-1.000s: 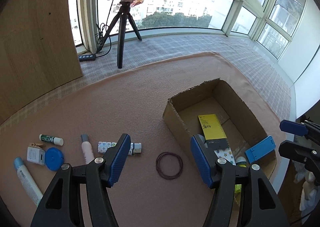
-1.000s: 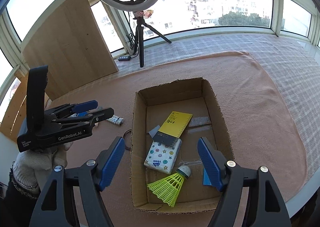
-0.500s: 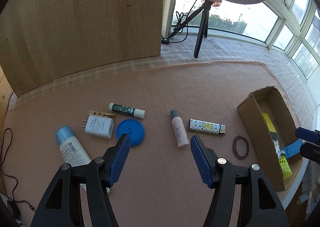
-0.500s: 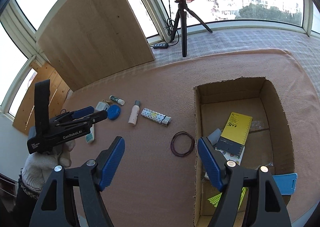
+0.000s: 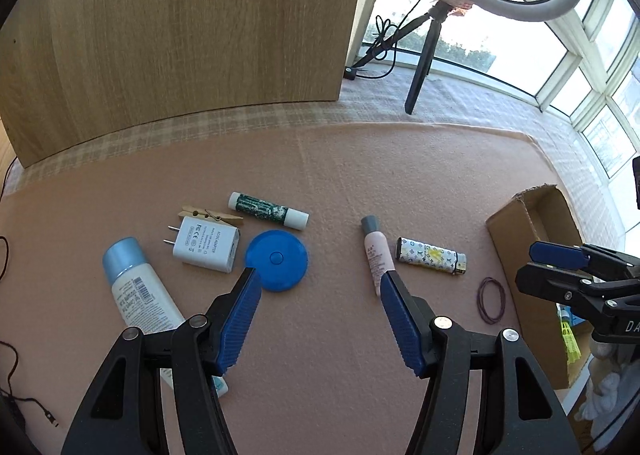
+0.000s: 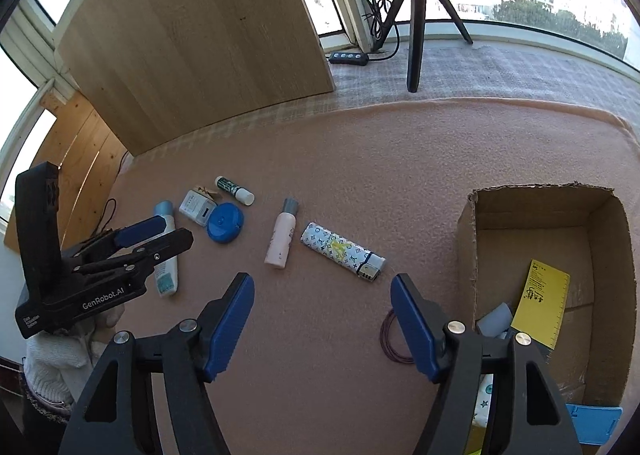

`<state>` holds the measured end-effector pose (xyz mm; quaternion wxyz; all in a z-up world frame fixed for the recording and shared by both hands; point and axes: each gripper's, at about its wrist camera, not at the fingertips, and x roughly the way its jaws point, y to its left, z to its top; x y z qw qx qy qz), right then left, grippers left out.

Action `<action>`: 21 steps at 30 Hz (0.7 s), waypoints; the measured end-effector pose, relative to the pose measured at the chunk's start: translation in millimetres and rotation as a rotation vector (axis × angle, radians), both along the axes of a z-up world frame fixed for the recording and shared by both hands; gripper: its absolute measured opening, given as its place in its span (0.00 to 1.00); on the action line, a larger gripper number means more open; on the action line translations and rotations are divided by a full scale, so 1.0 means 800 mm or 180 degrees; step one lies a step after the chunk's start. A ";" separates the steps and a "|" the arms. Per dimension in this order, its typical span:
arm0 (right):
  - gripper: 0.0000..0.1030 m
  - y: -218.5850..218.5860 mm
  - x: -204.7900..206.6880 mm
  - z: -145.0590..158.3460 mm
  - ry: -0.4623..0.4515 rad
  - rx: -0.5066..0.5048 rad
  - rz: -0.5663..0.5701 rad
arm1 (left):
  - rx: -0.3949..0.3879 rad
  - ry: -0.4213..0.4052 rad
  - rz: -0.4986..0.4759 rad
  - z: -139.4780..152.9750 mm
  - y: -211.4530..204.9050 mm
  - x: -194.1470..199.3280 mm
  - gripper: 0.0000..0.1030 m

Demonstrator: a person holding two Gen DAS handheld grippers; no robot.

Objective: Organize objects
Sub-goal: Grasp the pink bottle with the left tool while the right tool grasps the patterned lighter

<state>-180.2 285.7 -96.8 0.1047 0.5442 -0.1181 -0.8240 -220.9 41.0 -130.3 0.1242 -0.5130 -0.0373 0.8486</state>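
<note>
Your left hand-held gripper [image 5: 320, 287] hovers spread and empty over the pink-covered counter [image 5: 320, 375], above the blue disc [image 5: 277, 259] and pink bottle [image 5: 375, 255]. Rightward lie the patterned lighter [image 6: 343, 251] and hair ties [image 6: 391, 342]. Your right hand-held gripper [image 6: 322, 295], also spread, holds nothing beside the cardboard box [image 6: 466, 239].

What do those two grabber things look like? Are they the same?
Yes, they match. The left gripper and the right gripper each have black plastic arms with silver screws and two blue ridged fingers. White letters on the left one's side read GenRobot.AI. The hand holding it wears a white knitted glove.
</note>
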 end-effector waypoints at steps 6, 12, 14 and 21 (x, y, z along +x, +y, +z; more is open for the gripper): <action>0.56 0.006 -0.029 -0.029 -0.0274 -0.0124 -0.0032 | 0.0052 -0.0162 -0.0166 -0.032 0.051 -0.020 0.61; 0.56 0.014 -0.050 -0.046 -0.0440 -0.0288 -0.0117 | -0.0043 -0.0256 -0.0243 -0.057 0.079 -0.036 0.51; 0.56 0.011 -0.057 -0.047 -0.0452 -0.0263 -0.0099 | -0.0077 -0.0279 -0.0251 -0.063 0.082 -0.037 0.47; 0.56 -0.012 -0.088 -0.054 -0.0507 -0.0048 0.0060 | -0.0163 -0.0347 -0.0214 -0.078 0.077 -0.037 0.21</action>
